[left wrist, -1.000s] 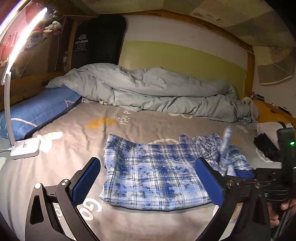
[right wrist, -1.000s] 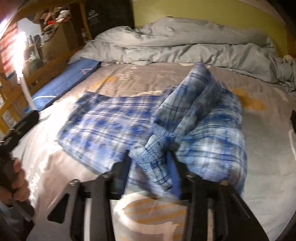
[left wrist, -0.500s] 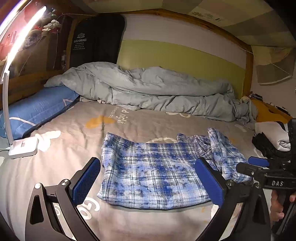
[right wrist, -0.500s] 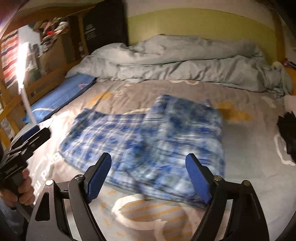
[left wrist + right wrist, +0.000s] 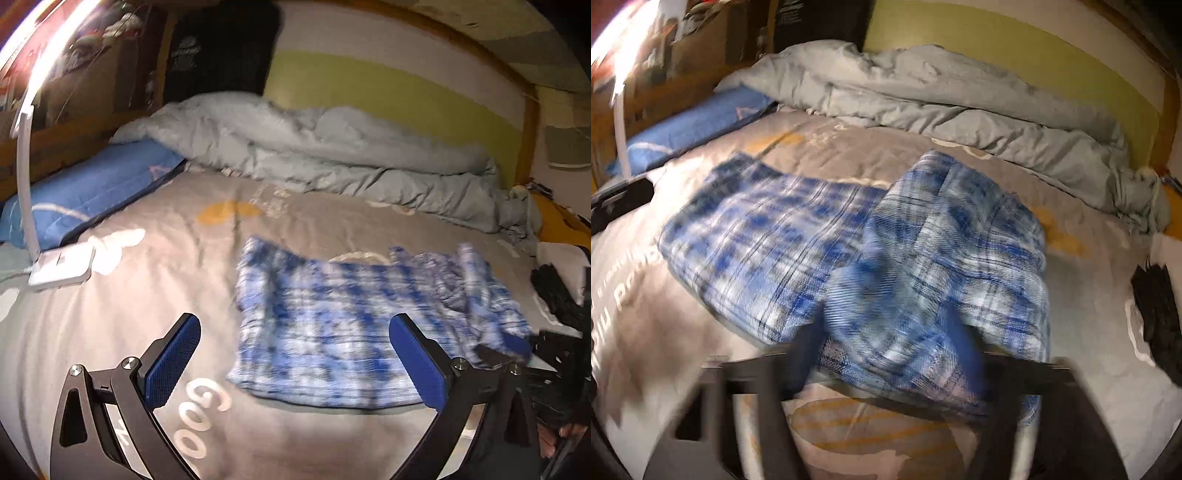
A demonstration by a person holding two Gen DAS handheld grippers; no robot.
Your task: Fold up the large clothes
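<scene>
Lying on bed: one blue-and-white plaid flannel garment (image 5: 354, 325), partly folded, right end bunched, on the grey printed bedsheet (image 5: 155, 295).
Right gripper (image 5: 886, 339): jaws closing, near edge of the bunched plaid cloth between them; blurred.
Left gripper (image 5: 295, 354): jaws wide apart, holding nothing, hovering near the garment's near-left edge.
Far side: one crumpled grey duvet (image 5: 332, 155).
Left: one blue pillow (image 5: 92, 188); one white desk lamp (image 5: 59, 266).

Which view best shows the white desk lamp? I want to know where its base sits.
The left wrist view: the white desk lamp shows whole, its base resting on the grey bedsheet beside the blue pillow. The right wrist view catches only its stem and glare at the left edge.
</scene>
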